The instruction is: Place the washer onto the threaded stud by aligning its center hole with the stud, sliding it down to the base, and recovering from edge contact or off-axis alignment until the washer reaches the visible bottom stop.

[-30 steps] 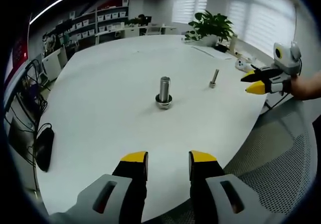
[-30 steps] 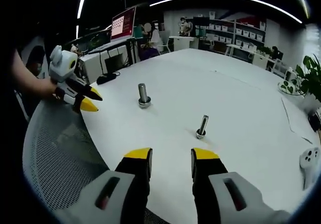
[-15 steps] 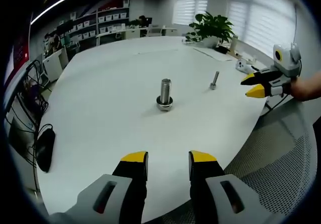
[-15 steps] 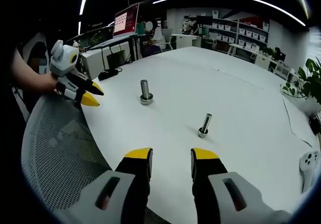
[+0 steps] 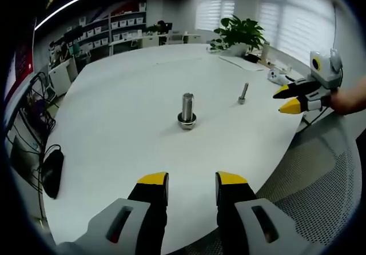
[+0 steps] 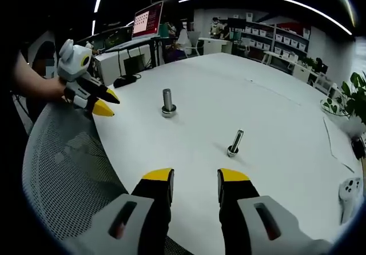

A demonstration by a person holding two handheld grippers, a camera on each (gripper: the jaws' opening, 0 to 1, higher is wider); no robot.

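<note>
A thick threaded stud (image 5: 187, 107) stands upright mid-table with a wider metal ring (image 5: 187, 119) around its foot; I cannot tell whether that ring is the washer or the stud's own base. It also appears in the right gripper view as the stud (image 6: 167, 100) with its ring (image 6: 168, 112). A thin bolt (image 5: 243, 93) (image 6: 234, 142) stands to one side. My left gripper (image 5: 190, 180) (image 6: 105, 103) hangs open and empty at the table edge. My right gripper (image 6: 194, 178) (image 5: 287, 98) is likewise open and empty, off the table's rim.
The white oval table (image 5: 126, 95) (image 6: 269, 112) carries a white controller (image 5: 278, 75) (image 6: 350, 189) and papers at its far side. A black object (image 5: 51, 172) lies near the left edge. Mesh chair seats (image 5: 320, 180) (image 6: 68, 169) sit below both grippers. A potted plant (image 5: 243, 32) stands behind.
Both views have shifted slightly with the hands. The stud, ring and thin bolt stay where they were, and both grippers remain open.
</note>
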